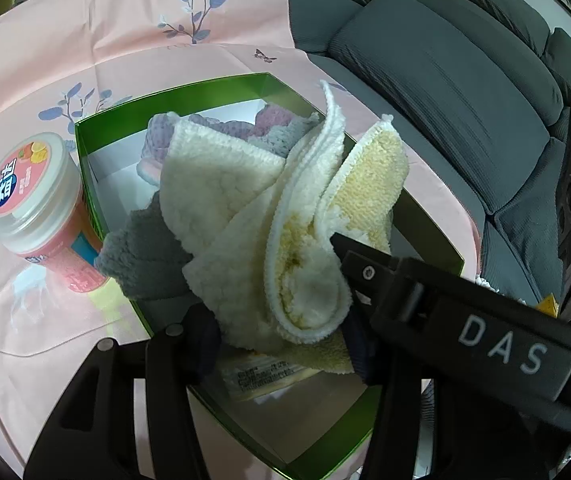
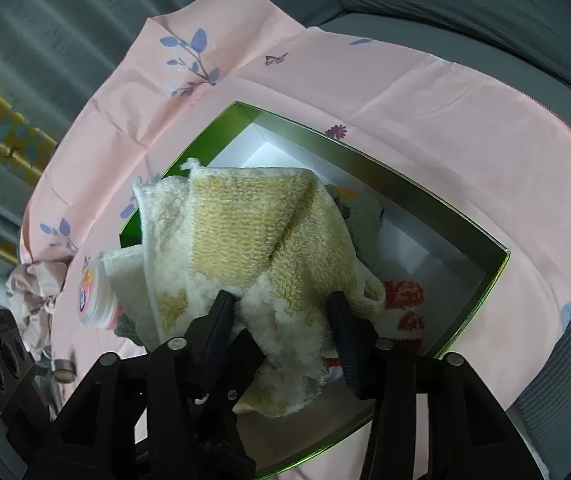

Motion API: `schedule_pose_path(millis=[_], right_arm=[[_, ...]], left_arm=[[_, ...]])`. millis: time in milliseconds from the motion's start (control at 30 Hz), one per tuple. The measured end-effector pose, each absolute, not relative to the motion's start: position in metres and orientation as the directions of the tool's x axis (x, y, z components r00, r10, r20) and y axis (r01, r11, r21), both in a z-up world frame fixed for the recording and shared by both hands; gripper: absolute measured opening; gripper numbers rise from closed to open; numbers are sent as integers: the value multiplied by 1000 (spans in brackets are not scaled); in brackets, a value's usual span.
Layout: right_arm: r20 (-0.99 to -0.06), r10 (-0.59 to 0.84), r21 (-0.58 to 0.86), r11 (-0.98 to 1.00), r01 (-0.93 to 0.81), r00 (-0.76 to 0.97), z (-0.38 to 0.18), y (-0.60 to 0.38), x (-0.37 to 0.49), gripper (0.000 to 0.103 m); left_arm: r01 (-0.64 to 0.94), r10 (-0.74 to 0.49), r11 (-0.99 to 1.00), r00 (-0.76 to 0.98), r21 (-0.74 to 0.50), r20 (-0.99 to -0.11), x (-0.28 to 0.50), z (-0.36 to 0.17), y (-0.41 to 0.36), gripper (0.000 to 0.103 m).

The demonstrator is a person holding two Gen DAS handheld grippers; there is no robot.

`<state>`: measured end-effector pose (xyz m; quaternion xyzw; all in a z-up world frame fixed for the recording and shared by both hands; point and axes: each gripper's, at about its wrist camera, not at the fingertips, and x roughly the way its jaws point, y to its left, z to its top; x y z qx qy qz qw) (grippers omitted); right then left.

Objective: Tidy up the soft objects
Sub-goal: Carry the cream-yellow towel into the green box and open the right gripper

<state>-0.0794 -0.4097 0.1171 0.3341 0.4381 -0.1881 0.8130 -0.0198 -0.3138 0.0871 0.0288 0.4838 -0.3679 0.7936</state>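
Observation:
A cream and yellow fluffy towel (image 1: 245, 216) hangs bunched over an open green box (image 1: 85, 136) on a pink floral cloth. In the left wrist view my left gripper (image 1: 281, 344) has the towel's lower fold filling the gap between its pads. One finger (image 1: 349, 252) of my right gripper comes in from the right and presses into the towel. In the right wrist view the towel (image 2: 253, 232) fills my right gripper (image 2: 281, 320), touching both pads. A grey cloth (image 1: 145, 256) lies under the towel. Purple and pink knitted pieces (image 1: 273, 120) sit at the far end of the box.
A pink jar with a white lid (image 1: 25, 196) stands just left of the box. A red and white soft item (image 2: 401, 300) lies on the box floor (image 2: 425, 248). A grey sofa (image 1: 465, 80) runs behind and to the right. The pink cloth (image 2: 405, 92) surrounds the box.

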Motion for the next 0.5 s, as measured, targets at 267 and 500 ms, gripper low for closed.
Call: schedule_pose_path(millis=[267, 500], right_arm=[[-832, -31, 374, 706, 601, 554, 121, -409, -82, 65], [-798, -23, 392, 739, 548, 602, 136, -399, -86, 65]], left_arm=[[601, -571, 728, 265, -330, -777, -28, 97, -305, 53], [577, -540, 774, 388, -260, -747, -41, 120, -283, 74]])
